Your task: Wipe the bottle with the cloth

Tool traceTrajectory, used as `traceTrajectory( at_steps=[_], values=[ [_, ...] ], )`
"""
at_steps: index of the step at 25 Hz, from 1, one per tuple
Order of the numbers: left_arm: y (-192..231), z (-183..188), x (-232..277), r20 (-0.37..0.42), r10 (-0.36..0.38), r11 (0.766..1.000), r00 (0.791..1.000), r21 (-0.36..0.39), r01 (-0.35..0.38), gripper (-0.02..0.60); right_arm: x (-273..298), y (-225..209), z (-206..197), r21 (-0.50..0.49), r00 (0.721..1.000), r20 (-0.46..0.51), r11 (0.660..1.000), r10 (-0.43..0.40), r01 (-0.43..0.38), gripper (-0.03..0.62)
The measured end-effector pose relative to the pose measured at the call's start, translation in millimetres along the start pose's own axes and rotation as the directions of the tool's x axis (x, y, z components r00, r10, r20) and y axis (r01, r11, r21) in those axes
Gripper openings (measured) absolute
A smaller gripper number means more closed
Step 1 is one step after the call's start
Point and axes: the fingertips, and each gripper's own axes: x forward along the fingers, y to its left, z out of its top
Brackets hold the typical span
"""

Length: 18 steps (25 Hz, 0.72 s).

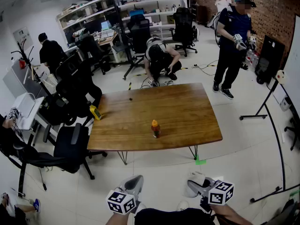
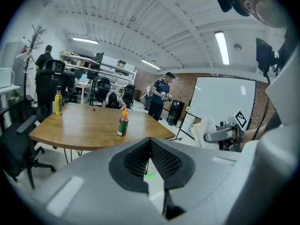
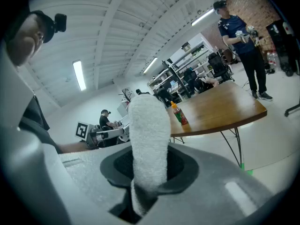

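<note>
Bottle, small and red-brown with an orange cap [image 1: 155, 129], upright on the brown wooden surface [image 1: 187, 107], near the edge that faces the wearer of the head camera and well apart from both grippers. Nothing touches it. Bare wood lies all round it, which leaves room for a wipe from any side.

White terry cloth [image 3: 150, 125], folded into a thick pad and clamped in the jaws of the right gripper [image 3: 149, 175], with a rounded length standing out beyond the jaw tips. Held thus, the cloth presumably serves as the wiping face while the jaws stay clear of the bottle.

Jaws of the left gripper [image 2: 150, 159] closed on each other with nothing between them. This hand is judged free to steady the bottle once it is reached.

Both grippers sit low at the bottom of the head view, side by side and short of the surface. Each is tipped slightly downward and aimed toward the bottle, which shows beyond the jaws in both gripper views. Wiping is judged not yet begun, since the approach has yet to be made.

Also on the surface, at its left edge, a yellow bottle [image 2: 58, 101], apart from the work.
</note>
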Motion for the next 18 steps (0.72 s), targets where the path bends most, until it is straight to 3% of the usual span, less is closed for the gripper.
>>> traceTrajectory(
  at_steps=[4, 9, 14, 18],
  values=[
    [-9.1, 13.8, 22.2, 0.043, 0.049, 0.999, 0.998, 0.005, -0.049, 0.017, -13.6, -29.8, 9.0, -0.013, 1.0, -0.023, 1.0, 0.015, -0.015, 0.072],
    [-16.9, 26.9, 40.9, 0.012, 0.038, 0.993, 0.999, 0.114, -0.039, 0.017, -4.6, -53.0, 18.7, 0.031, 0.999, -0.016, 0.999, 0.03, -0.029, 0.073],
    [20.8, 40.4, 72.3, 0.005, 0.02, 0.986, 1.0, 0.165, -0.02, 0.033, 32.1, -61.6, 35.0, 0.034, 1.0, -0.002, 0.999, 0.027, -0.027, 0.072],
    [53.4, 65.0, 123.4, 0.017, -0.046, 0.984, 0.999, 0.175, 0.042, 0.061, 50.2, -80.7, 55.2, 0.039, 0.999, 0.012, 0.998, -0.052, 0.051, 0.072]
  ],
)
